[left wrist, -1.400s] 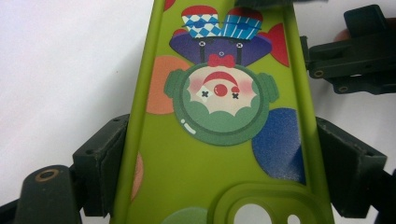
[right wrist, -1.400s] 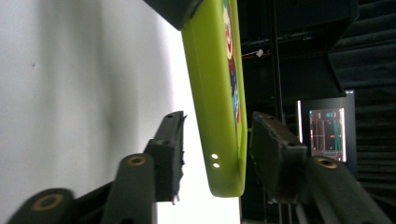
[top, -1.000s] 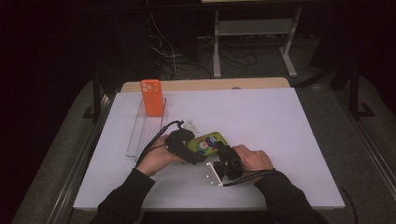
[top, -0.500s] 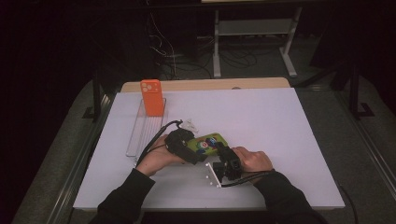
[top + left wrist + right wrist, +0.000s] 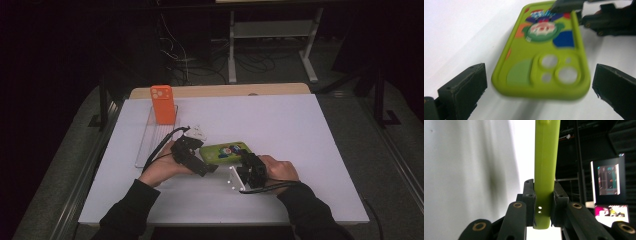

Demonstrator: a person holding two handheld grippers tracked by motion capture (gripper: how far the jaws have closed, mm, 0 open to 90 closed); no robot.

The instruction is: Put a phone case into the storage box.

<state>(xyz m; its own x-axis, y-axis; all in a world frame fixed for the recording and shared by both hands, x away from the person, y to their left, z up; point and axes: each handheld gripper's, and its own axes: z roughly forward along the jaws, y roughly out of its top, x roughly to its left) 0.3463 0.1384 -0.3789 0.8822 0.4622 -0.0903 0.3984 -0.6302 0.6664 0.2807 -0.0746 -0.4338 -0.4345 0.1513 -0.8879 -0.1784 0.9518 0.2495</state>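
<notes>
Right gripper (image 5: 543, 195) pinches green phone case (image 5: 227, 150) by its bottom end just off the table (image 5: 310, 130), long axis running toward left gripper (image 5: 536, 82), jaws just opened, straddling camera end untouched.

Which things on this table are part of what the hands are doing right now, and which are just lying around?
In the job:
green phone case
right gripper, clamped on its end
left gripper, jaws just opened, standing either side of the case

Lying about:
orange phone case
clear tray
small white item
</notes>
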